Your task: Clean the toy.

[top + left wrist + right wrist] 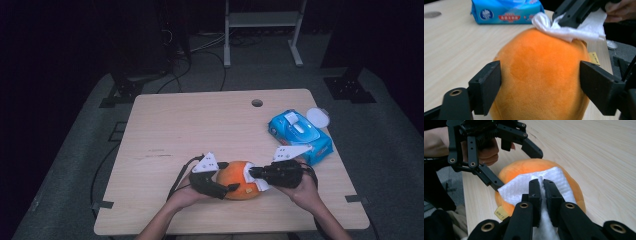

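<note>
1. Left gripper point(540, 85): jaws are set against both flanks of the orange plush toy point(539, 75), which is steadied near the table's point(200, 125) front edge.
2. Right gripper point(542, 195): a white wipe point(521, 187) is pinched between nearly closed jaws and pressed on the toy's top.
3. Wipe pack point(300, 132): placed beyond, nearer the right hand point(302, 187).

a light wooden table point(175, 130) carries an orange plush toy point(239, 181) and a blue wipes pack point(299, 132).
</note>
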`<state>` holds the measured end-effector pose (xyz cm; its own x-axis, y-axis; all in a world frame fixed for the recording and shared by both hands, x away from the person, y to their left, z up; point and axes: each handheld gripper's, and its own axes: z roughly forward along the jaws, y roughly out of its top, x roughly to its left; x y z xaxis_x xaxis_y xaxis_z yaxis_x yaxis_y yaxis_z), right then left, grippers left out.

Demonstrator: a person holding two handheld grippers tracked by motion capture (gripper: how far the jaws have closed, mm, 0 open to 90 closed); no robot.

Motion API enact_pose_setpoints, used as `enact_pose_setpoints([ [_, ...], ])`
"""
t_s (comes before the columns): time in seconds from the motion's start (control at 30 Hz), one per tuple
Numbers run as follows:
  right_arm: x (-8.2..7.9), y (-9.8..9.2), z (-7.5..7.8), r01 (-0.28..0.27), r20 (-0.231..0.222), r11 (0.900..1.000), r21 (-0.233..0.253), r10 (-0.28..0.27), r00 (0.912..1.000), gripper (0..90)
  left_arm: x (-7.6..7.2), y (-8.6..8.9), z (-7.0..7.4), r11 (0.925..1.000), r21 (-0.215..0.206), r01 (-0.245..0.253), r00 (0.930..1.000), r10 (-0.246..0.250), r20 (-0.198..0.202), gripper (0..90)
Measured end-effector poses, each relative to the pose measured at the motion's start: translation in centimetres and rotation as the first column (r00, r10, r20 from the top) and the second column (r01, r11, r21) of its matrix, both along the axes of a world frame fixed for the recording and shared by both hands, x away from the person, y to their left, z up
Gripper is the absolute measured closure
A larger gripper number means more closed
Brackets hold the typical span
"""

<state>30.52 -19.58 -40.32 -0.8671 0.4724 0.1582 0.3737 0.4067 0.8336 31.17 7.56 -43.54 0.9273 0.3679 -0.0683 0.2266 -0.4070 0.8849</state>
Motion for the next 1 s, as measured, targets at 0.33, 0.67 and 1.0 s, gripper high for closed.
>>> enact_pose_setpoints([
  [0.33, 0.2, -2.3, -1.0, 0.084, -0.032, 0.996, -0.017, -0.084, 0.9959, 84.3, 0.4, 0.4, -0.2, 0.999, -0.014, -0.042, 0.9983, 0.041, -0.042, 20.5],
  [0.67, -0.4, -1.0, 0.0, 0.047, 0.002, 0.999, 0.002, -0.047, 0.9989, 84.3, 0.2, 0.3, -0.1, 0.9978, -0.015, -0.065, 0.9966, 0.064, -0.051, 20.3],
  [1.0, -0.4, -0.8, 0.3, 0.05, -0.002, 0.999, 0.019, -0.05, 0.9987, 84.3, -1.0, -1.2, 0.5, 0.9987, 0.011, -0.05, 0.9985, 0.05, -0.023, 17.3],
])
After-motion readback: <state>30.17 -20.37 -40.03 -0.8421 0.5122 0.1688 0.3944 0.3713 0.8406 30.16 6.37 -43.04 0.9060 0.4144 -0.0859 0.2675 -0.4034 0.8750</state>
